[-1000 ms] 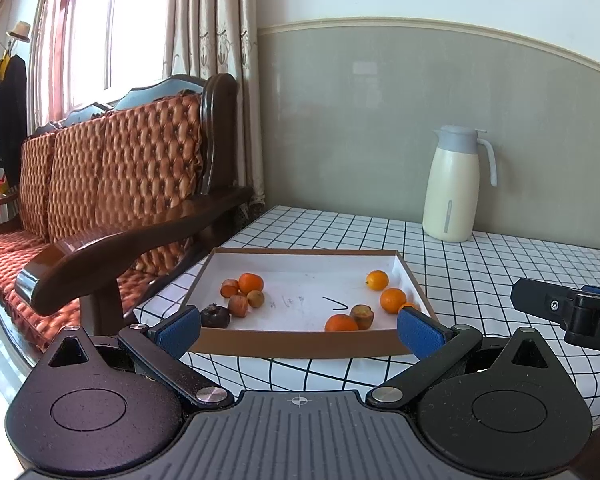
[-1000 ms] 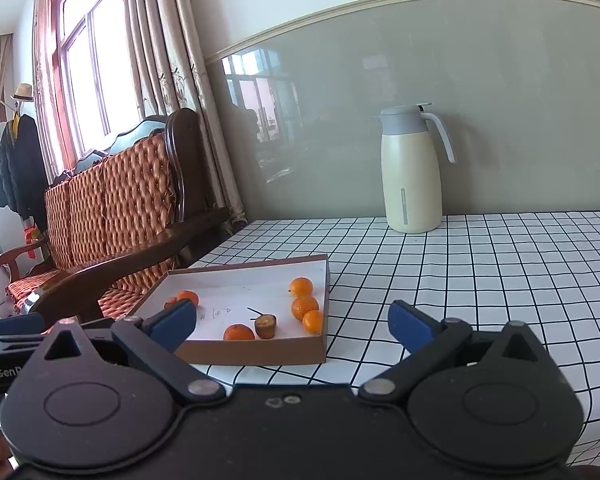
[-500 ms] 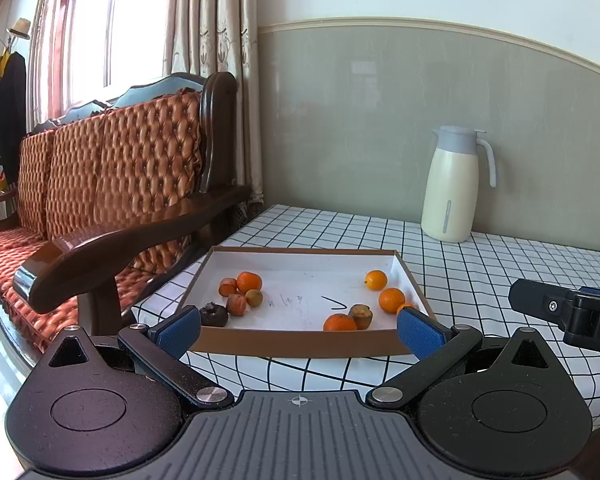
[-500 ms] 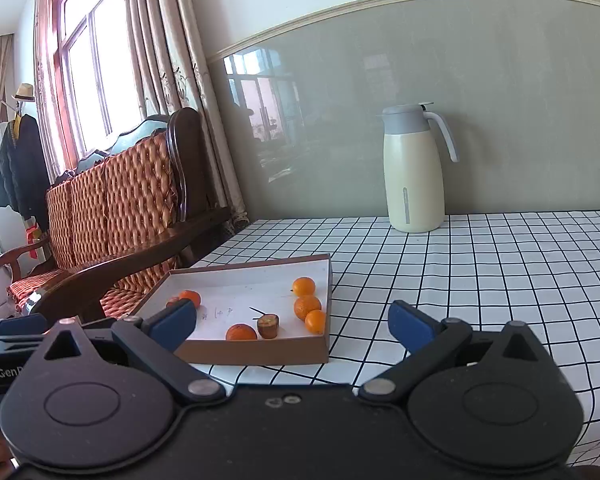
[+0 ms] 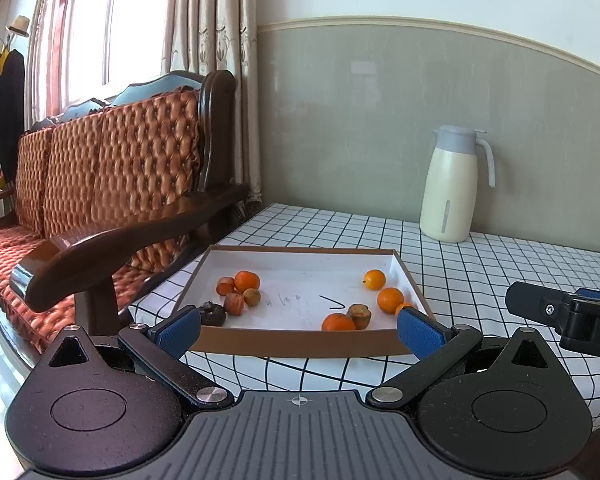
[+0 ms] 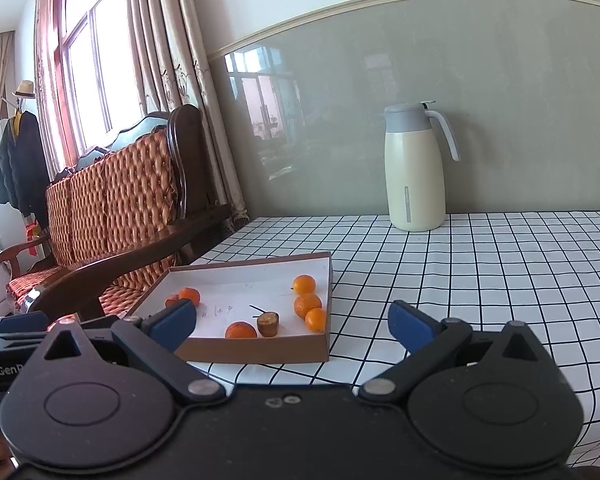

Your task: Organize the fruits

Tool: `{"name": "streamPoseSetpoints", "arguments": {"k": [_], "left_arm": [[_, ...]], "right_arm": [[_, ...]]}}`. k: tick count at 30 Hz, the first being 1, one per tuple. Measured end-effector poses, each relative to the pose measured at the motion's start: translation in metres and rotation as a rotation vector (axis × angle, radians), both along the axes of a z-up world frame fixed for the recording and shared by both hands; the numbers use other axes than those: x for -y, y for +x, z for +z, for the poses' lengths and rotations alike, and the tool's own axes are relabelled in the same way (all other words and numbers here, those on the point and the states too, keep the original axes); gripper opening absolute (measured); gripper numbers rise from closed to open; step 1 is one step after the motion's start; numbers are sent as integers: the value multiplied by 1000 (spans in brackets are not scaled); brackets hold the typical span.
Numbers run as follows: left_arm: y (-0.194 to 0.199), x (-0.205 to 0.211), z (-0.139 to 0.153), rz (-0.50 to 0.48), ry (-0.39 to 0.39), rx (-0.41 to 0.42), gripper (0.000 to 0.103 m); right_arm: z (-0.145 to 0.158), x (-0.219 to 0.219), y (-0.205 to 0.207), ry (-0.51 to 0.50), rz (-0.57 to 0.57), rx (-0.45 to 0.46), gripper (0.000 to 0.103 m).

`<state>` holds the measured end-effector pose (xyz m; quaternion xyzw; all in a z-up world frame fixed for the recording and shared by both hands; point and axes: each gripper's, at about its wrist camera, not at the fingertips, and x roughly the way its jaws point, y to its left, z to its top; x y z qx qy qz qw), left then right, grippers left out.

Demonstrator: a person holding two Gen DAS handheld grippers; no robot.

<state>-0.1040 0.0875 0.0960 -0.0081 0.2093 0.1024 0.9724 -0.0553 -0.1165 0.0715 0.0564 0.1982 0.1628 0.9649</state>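
Both grippers, left (image 5: 299, 332) and right (image 6: 292, 325), spread, empty; "Gen" legible; tray (image 5: 300, 344) scribbles unreadable.

Home living rm: tufted wooden sofa (image 5: 112, 176), curtains (image 5: 208, 60), thermos jug (image 6: 414, 168) (checked tablecloth (image 6: 480, 264)).

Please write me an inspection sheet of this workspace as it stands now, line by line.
Surface: table under a black-and-white checked cloth.
Job's things: shallow cardboard tray near the table's sofa-side edge; orange fruits and a brown cut fruit grouped at its right end, reddish-brown pieces, an orange and a dark fruit at its left end.
Clutter: cream thermos jug upright by the wall, apart from the tray.
Grippers: left claw open, empty, before the tray; right claw open, empty, aimed past the tray's right corner.
Cables: nothing seen.
Surroundings: wooden sofa with quilted cushions, curtains, window, hanging coat and hat.
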Motion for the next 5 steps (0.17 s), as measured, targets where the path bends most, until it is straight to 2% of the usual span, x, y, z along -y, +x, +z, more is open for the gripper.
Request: {"name": "streamPoseSetpoints", "arguments": {"k": [3,5], "left_arm": [[-3,-5,-4,-23,-54,33,103],[-1,-5,-7,-20,-55,37,103]], "right_arm": [[0,1,0,8,-4,3,97],[0,2,1,12,-3,5,97]]}}
